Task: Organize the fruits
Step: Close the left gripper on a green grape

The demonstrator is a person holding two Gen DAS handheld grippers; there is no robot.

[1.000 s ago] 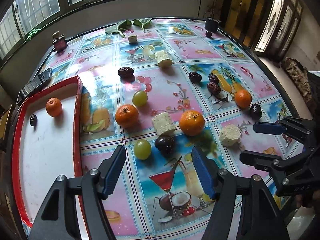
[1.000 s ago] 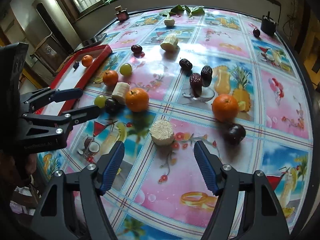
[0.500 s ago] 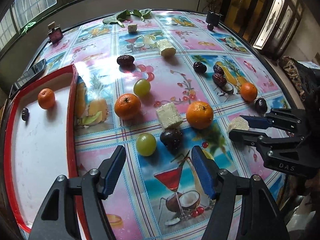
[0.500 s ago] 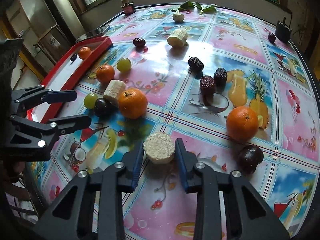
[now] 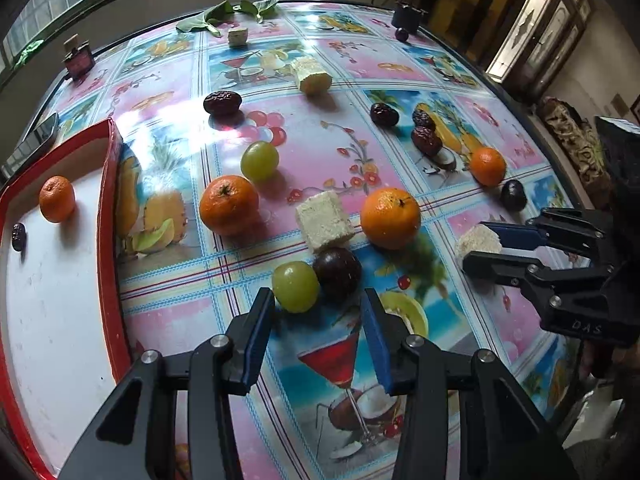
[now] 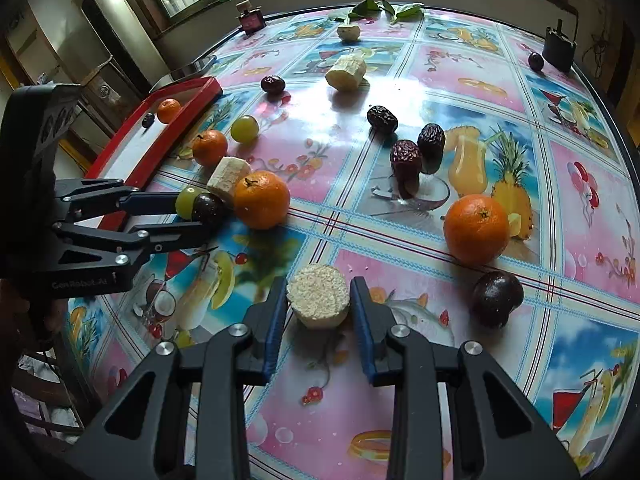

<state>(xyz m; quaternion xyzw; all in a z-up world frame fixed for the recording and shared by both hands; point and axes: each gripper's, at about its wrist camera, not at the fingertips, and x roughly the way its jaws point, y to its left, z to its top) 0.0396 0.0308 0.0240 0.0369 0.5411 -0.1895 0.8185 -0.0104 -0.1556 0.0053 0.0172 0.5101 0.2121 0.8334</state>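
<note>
Fruit lies scattered on a bright patterned table. My left gripper points down at a green grape and a dark plum. Its jaws are closing; both fruits sit just ahead of the tips and the pads press on neither. From the right wrist view, the plum lies at the left gripper's tips. My right gripper is shut on a pale round cut piece, which rests on the table. The red tray at the left holds a small orange and a small dark fruit.
Oranges, a second grape, a pale block, dates and another plum lie ahead. A perfume bottle, leaves and a dark weight stand at the far edge.
The left gripper came down closer to the grape and plum and its jaws narrowed. The right gripper's jaws closed on the pale round piece and have since stayed there.
</note>
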